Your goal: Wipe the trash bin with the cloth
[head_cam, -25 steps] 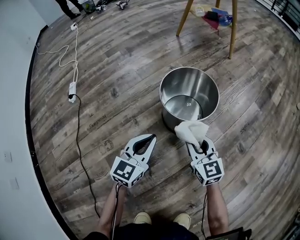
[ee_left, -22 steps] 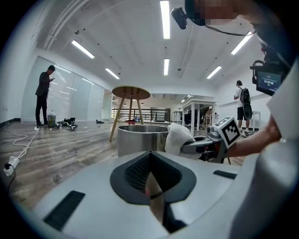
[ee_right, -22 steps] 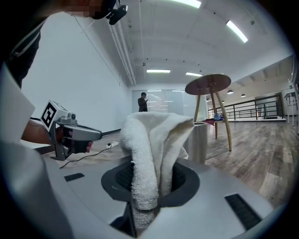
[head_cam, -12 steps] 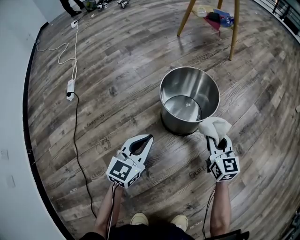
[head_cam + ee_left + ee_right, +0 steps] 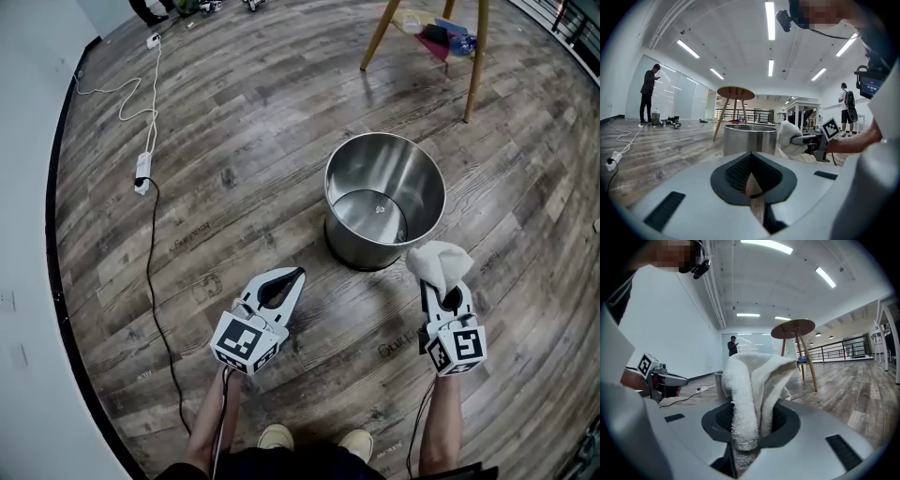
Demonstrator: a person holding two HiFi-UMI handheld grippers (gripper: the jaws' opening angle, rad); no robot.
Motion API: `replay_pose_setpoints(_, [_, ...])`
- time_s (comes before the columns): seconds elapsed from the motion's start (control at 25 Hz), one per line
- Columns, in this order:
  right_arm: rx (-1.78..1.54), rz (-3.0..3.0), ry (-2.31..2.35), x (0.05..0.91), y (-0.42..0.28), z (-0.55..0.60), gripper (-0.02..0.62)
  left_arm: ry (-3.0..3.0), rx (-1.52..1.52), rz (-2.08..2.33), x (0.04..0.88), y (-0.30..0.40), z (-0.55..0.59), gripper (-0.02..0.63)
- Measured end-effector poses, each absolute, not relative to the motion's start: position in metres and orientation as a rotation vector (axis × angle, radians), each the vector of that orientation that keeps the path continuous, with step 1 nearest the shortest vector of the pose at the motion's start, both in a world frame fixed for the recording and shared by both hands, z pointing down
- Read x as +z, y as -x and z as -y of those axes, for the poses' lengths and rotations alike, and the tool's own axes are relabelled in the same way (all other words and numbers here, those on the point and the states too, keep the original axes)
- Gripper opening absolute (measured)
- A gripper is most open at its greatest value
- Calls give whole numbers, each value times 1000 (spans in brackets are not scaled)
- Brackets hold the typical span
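A round steel trash bin [image 5: 384,199] stands open on the wooden floor, also seen in the left gripper view as the steel trash bin [image 5: 750,139]. My right gripper [image 5: 441,281] is shut on a white cloth [image 5: 438,262], held just right of and below the bin's near side; whether cloth and bin touch is unclear. The cloth [image 5: 752,394] bulges up out of the jaws in the right gripper view. My left gripper [image 5: 286,283] hangs to the bin's lower left, shut with nothing in it, apart from the bin.
A white cable with a power strip [image 5: 143,172] runs along the left floor beside a white wall. Wooden table legs [image 5: 474,58] stand behind the bin with coloured items beneath. My shoes [image 5: 319,437] are at the bottom. People stand far off.
My right gripper with the cloth has swung from the bin's near front side out to the right and slightly down. The left gripper has stayed nearly in place.
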State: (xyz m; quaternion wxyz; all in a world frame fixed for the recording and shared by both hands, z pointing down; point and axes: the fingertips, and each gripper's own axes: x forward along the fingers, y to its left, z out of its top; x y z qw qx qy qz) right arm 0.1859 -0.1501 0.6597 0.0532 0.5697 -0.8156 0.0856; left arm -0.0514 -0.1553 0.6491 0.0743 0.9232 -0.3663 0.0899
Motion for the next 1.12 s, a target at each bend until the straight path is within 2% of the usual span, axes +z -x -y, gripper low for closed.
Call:
replay_pose_setpoints(0.48, [227, 2715, -1368, 647, -56, 106, 94, -2761, 273, 1103, 653, 52, 155, 0])
replay_pose_setpoints(1.12, [261, 2729, -1253, 677, -3, 139, 94, -2760, 284, 1098, 658, 57, 148, 0])
